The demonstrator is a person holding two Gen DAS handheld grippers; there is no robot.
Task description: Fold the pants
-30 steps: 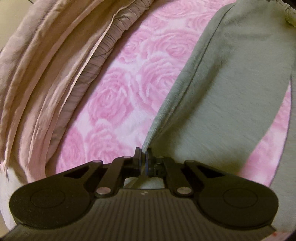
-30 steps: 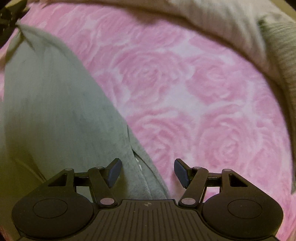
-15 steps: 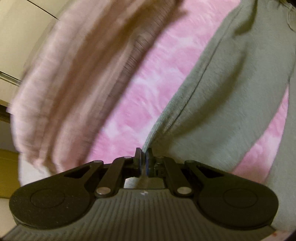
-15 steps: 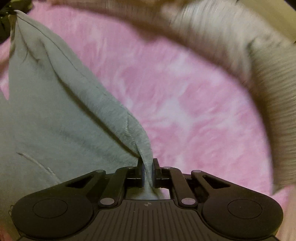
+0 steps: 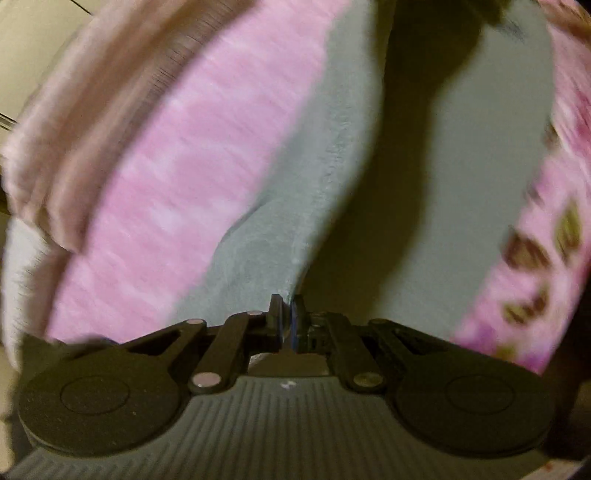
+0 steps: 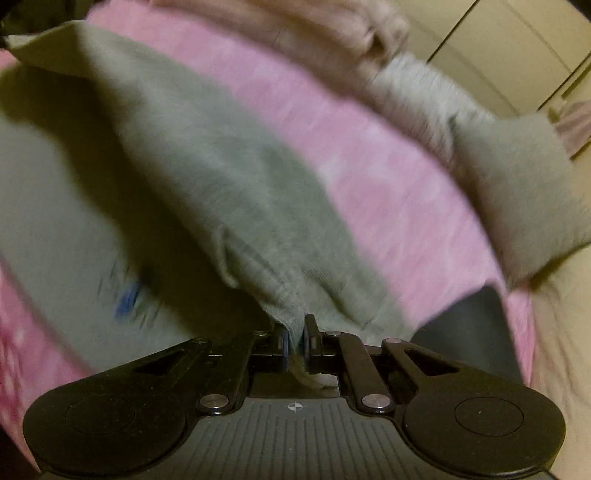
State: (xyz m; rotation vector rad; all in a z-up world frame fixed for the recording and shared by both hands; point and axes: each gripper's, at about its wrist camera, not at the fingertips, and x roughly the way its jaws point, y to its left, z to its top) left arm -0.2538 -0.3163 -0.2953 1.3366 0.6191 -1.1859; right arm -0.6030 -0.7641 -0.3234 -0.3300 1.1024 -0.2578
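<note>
lying across the pink blanket [image 5: 177,177], grey pants [image 5: 332,147], one edge lifted off the bed and pinched at each side. in the left wrist view, left gripper [image 5: 286,317] pressed together on a thin fold of the grey cloth, fabric rising from the tips and spreading up the middle of the frame, a dark shadow down its centre. in the right wrist view, right gripper [image 6: 295,339] clamped on a ribbed hem of the same pants [image 6: 221,177], a scrap of cloth poking down behind the pads, the raised layer draping over a flatter grey layer at lower left. on that flatter layer a small blue mark [image 6: 127,299], perhaps a label, too smeared to tell. beyond the pants, pink blanket on both sides, blurred throughout. along the far edge a heap of pale beige bedding [image 5: 81,122], also seen at the top of the right view [image 6: 314,33]. just beside it a grey knitted cushion [image 6: 517,192], and past that cream cupboard doors [image 6: 480,44]. near the right gripper, at the blanket's edge, a dark flat object [image 6: 476,332], not identifiable.
</note>
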